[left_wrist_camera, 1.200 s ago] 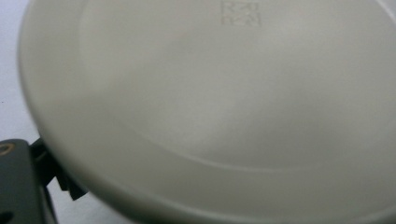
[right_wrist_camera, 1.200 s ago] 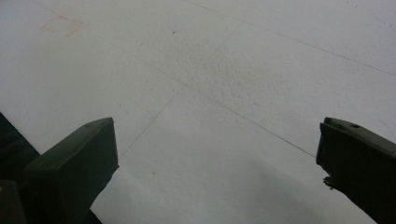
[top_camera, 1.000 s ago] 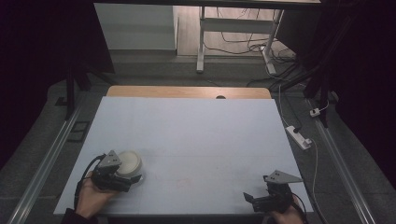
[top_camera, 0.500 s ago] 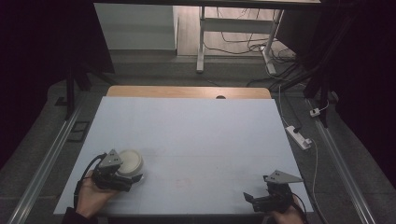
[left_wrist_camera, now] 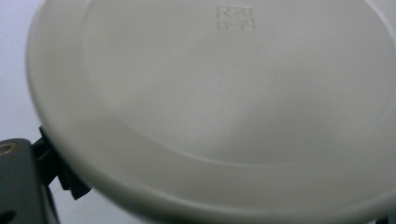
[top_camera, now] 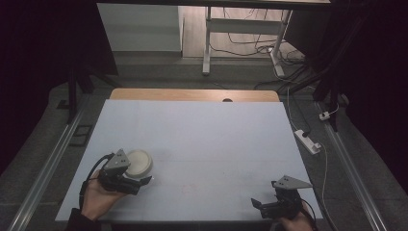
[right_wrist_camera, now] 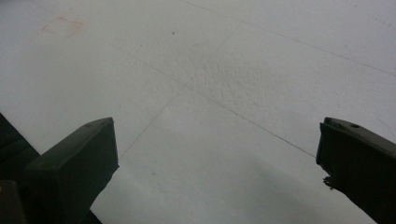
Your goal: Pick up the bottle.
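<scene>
A round white lid (top_camera: 135,161) lies near the front left corner of the desk (top_camera: 202,130), on its pale sheet. In the high view the left gripper (top_camera: 126,180) sits at the lid's near edge, held from below by the person's left hand (top_camera: 98,198), with its grey three-cornered plate just over the lid's left rim. In the left gripper view the lid (left_wrist_camera: 224,107) is very close and spreads across almost the whole picture, its flat face with a small embossed mark near the top; one black jaw shows at the lower left, tucked under the lid's rim and touching it. The other jaw is barely visible at the lower right corner, so the lid lies between the two, but whether they are pressed tight on it I cannot tell.

The right gripper (top_camera: 274,207) rests near the front right corner of the desk, well apart from the lid. In the right gripper view its jaws stand wide, with bare white desk (right_wrist_camera: 224,93) between them and nothing held.
</scene>
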`<state>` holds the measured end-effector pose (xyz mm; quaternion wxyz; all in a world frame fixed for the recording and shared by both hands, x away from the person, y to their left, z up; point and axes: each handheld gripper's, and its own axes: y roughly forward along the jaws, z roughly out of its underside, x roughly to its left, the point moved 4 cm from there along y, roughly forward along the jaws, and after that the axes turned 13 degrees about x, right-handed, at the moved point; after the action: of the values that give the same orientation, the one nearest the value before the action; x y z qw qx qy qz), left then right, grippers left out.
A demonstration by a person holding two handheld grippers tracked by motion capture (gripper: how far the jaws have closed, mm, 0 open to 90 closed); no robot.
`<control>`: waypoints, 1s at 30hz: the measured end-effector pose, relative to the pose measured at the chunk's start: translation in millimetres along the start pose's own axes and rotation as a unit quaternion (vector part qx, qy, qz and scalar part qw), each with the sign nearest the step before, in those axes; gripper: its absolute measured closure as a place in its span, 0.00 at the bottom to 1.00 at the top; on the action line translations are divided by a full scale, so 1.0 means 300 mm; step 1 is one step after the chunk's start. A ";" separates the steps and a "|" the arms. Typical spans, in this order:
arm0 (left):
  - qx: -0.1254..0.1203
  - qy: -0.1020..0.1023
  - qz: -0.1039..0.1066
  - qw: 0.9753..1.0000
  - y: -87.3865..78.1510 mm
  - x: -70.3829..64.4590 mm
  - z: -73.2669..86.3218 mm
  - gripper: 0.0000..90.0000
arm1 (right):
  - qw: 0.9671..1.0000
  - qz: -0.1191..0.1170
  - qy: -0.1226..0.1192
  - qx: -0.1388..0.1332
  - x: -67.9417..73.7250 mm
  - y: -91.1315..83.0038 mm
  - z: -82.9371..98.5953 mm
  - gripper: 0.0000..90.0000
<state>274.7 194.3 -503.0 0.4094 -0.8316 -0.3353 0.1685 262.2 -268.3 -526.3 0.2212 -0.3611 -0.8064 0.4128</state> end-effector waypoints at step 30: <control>-0.018 0.062 0.035 0.997 0.053 -0.077 -0.238 0.08 | 1.000 -0.002 0.001 -0.003 -0.002 -0.002 0.001 0.00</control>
<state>304.5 130.7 -472.2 0.4084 -0.8588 -0.2831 0.1247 262.2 -269.1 -526.1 0.2213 -0.3608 -0.8080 0.4099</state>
